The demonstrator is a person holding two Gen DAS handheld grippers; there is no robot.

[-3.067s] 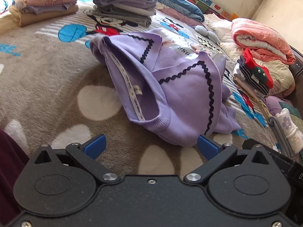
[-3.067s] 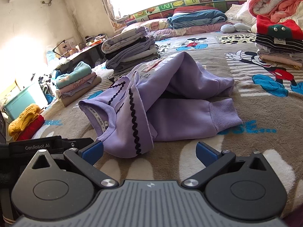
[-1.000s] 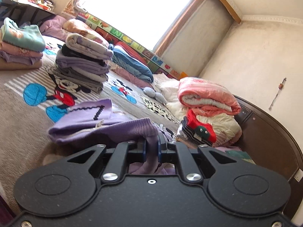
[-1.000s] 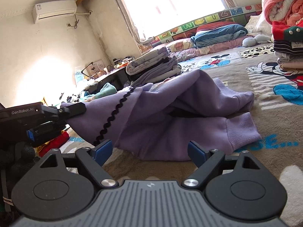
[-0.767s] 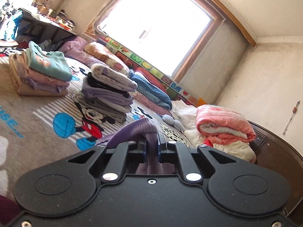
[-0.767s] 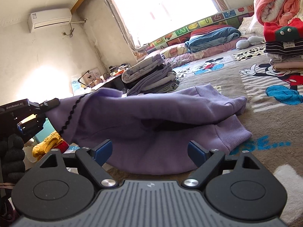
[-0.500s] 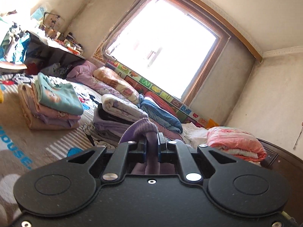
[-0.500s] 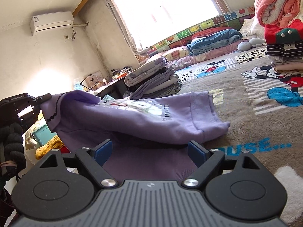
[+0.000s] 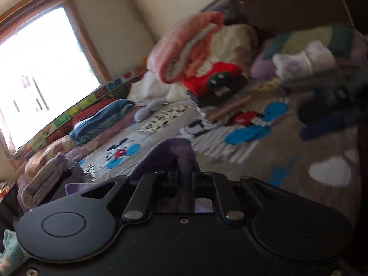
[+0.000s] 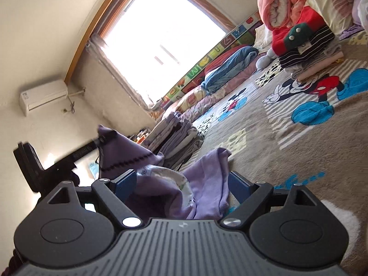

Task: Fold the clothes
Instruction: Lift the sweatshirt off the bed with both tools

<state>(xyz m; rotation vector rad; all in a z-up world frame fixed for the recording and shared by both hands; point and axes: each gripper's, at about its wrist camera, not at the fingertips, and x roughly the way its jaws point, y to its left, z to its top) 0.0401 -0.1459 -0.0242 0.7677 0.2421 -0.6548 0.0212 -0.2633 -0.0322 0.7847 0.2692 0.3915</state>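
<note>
The purple sweatshirt (image 10: 165,191) with black zigzag trim hangs bunched over the bed. My left gripper (image 9: 185,174) is shut on a ribbed edge of the sweatshirt (image 9: 181,151); its view is blurred and tilted. In the right wrist view the left gripper (image 10: 101,141) holds a trimmed corner up at the left. My right gripper (image 10: 181,184) is open, its blue pads (image 10: 125,184) wide apart, and folds of the sweatshirt lie loosely between them without being pressed.
A brown bed cover (image 10: 310,138) with cartoon mouse prints spreads to the right. A stack of folded clothes (image 10: 174,135) stands behind the sweatshirt. Another pile with a red and green garment (image 10: 303,36) and a pink quilt (image 9: 184,43) sits by the dark headboard (image 9: 287,7).
The left gripper has swung the sweatshirt up and across while rolling hard. The garment, spread on the bed before, now hangs bunched between the right gripper's fingers. The right view has tilted.
</note>
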